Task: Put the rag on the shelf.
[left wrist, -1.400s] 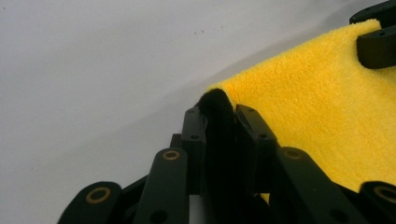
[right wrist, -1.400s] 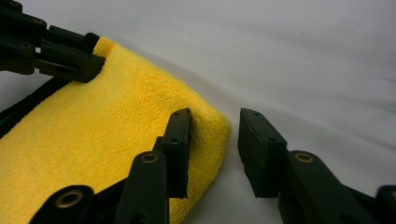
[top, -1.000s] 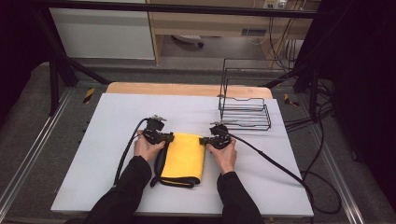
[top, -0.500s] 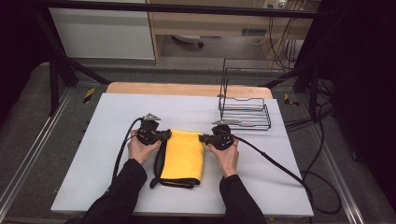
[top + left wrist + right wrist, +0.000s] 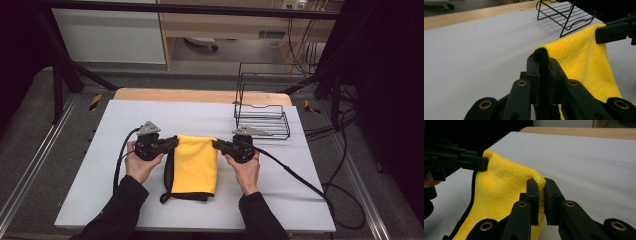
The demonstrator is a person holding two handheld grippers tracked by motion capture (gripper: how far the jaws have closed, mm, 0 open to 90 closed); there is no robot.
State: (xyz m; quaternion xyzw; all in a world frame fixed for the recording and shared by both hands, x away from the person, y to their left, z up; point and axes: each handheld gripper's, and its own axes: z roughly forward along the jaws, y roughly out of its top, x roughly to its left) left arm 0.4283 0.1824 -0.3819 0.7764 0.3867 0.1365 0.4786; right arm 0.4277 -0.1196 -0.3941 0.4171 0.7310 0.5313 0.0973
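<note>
A yellow cloth [image 5: 195,165] with a black edge hangs between my two grippers, its far edge raised and its near end on the white table [image 5: 100,190]. My left gripper [image 5: 174,142] is shut on the cloth's far left corner; in the left gripper view its jaws pinch the black-trimmed corner of the cloth [image 5: 584,57]. My right gripper [image 5: 216,144] is shut on the far right corner; in the right gripper view the yellow cloth [image 5: 499,192] is clamped between its jaws. The other gripper [image 5: 480,162] grips the opposite corner there.
A black wire rack [image 5: 262,107] stands at the back right of the table, just beyond the right hand. Cables [image 5: 295,175] trail from both grippers across the table. A wooden strip [image 5: 200,95] runs along the far edge.
Both hands have risen and moved away from me, lifting the cloth's far edge off the table. Both grips have held.
</note>
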